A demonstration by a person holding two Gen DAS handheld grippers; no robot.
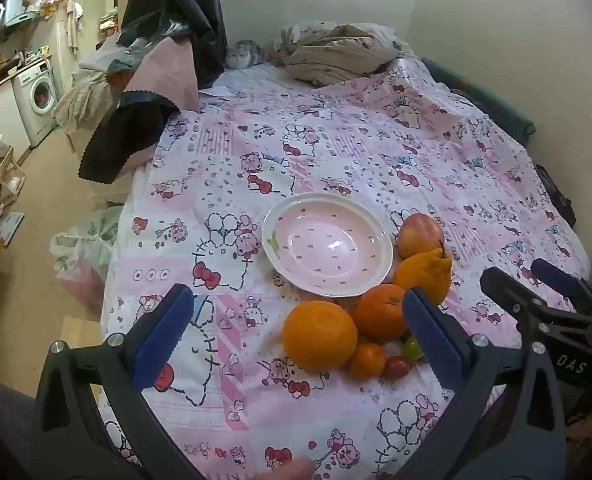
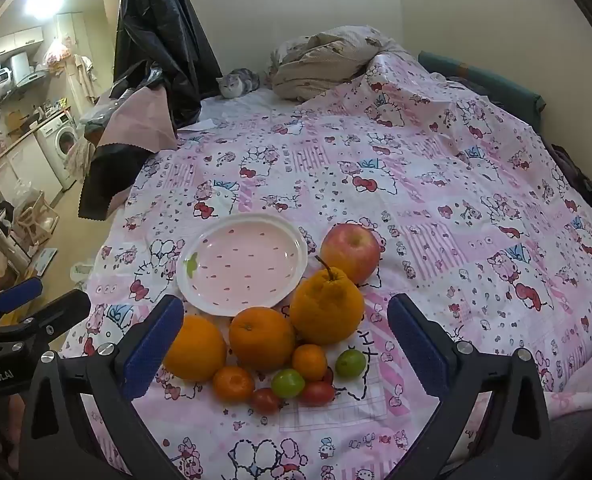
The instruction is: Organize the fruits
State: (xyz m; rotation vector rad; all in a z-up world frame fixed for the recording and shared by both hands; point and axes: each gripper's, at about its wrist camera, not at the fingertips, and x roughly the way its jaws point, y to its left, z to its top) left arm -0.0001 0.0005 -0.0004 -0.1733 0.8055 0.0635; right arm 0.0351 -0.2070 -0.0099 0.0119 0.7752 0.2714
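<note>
While both grippers, left and right, hover with jaws wide apart and empty, beside the empty plate sit one apple, three oranges, two mandarins, two green and two red small fruits.

- I was working in a small lived-in home: a bed under a pink cartoon-cat quilt.
- A grey cat lay beside crumpled bedding.
- Off to the left stood a washing machine below cluttered kitchen shelves.
</note>
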